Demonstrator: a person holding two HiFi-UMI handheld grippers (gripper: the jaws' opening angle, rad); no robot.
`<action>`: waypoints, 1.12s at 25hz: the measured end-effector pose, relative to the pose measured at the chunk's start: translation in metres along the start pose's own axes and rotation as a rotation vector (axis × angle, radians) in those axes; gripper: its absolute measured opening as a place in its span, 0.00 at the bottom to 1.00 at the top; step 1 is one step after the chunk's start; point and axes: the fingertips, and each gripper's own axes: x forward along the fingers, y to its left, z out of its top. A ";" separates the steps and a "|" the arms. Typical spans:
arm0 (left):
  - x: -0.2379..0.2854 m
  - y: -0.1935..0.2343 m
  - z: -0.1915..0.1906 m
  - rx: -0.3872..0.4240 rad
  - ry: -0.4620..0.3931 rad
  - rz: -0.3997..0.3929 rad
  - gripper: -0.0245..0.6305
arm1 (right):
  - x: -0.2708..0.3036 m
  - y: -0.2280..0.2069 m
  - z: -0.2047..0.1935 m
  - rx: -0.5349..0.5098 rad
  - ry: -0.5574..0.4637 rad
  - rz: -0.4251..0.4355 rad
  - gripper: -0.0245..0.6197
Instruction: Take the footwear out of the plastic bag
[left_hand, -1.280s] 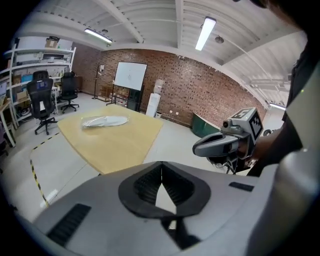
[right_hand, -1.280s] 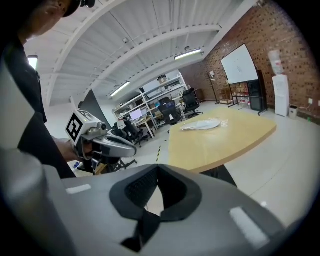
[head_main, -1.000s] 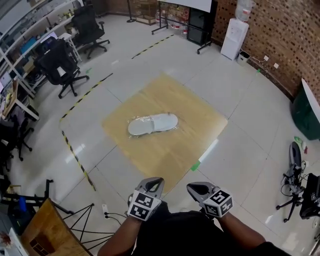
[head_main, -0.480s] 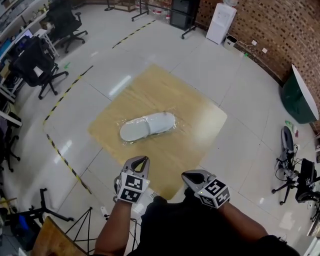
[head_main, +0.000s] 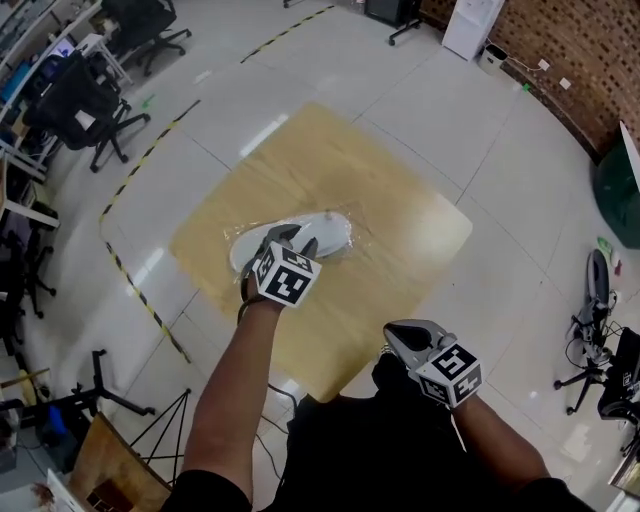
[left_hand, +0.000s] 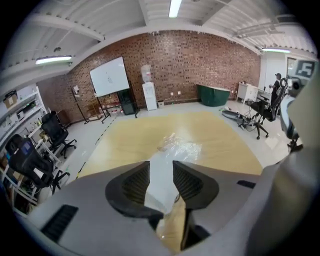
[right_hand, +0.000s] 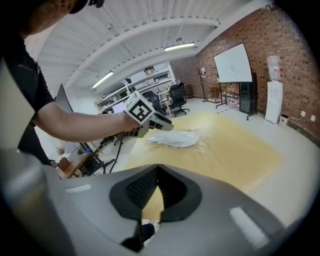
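Left gripper (head_main: 291, 238): centre-left, above white slipper (head_main: 334, 230); jaws wide, just been opening, slipper showing in their gap, unpressed. Slipper: inside clear plastic bag (head_main: 359, 238), on wooden board (head_main: 400, 200), mid-frame. Right gripper (head_main: 398, 332): lower right, jaws together, empty.

Black short-sleeved top (head_main: 400, 450); the sleeve (right_hand: 25, 85) ends above the elbow and the forearms are bare. Left tool (head_main: 296, 238) and right tool (head_main: 396, 330) have the same build: a smooth light-grey moulded shell and a rounded nose. The pads (left_hand: 134, 182) are dark grey with fine ribbing, and a small dark slot is set in the shell. Each tool carries a white marker cube (head_main: 285, 277) with black square codes on its faces. The left tool's jaws have just been opening, with nothing clamped between them.
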 end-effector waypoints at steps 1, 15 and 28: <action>0.014 0.003 -0.004 0.003 0.046 -0.014 0.27 | -0.003 -0.007 -0.001 0.012 -0.002 -0.010 0.04; 0.030 -0.015 -0.031 -0.031 0.119 0.054 0.06 | -0.023 -0.047 -0.015 0.102 -0.021 -0.019 0.04; -0.032 -0.064 -0.091 -0.208 0.118 0.069 0.07 | 0.026 -0.021 -0.012 -0.020 0.030 0.046 0.04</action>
